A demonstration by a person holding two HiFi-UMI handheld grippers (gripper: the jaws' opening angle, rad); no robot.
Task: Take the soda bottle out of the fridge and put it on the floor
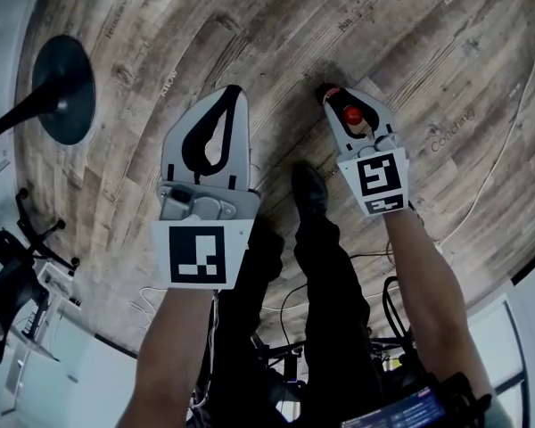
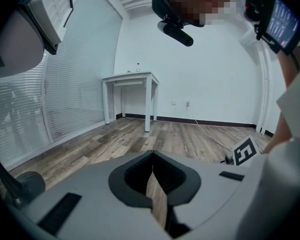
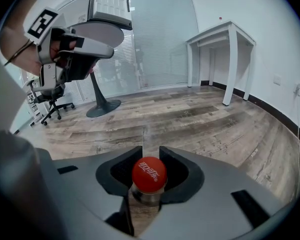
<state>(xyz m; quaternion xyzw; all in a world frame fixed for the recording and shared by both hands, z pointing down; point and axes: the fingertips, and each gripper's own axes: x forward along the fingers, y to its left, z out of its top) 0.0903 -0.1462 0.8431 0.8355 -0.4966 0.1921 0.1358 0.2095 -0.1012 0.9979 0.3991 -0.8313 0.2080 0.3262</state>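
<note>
Soda bottle (image 3: 149, 174) out of the fridge, carried over the wooden floor (image 1: 410, 52); base hidden under the claw, so touching the boards or not cannot be told. Gripped at the neck just beneath the red cap by the right claw (image 3: 151, 153), probably to use the cap's lip as a stop against slipping, with the body hanging below for an upright landing. Angled downward over bare boards, near the person's shoe (image 1: 308, 190), leaving room to lower without a knock. Left claw (image 2: 152, 156) clenched on nothing, tips together, held apart at the side, likely to stay out of the way. No fridge in any view.
</note>
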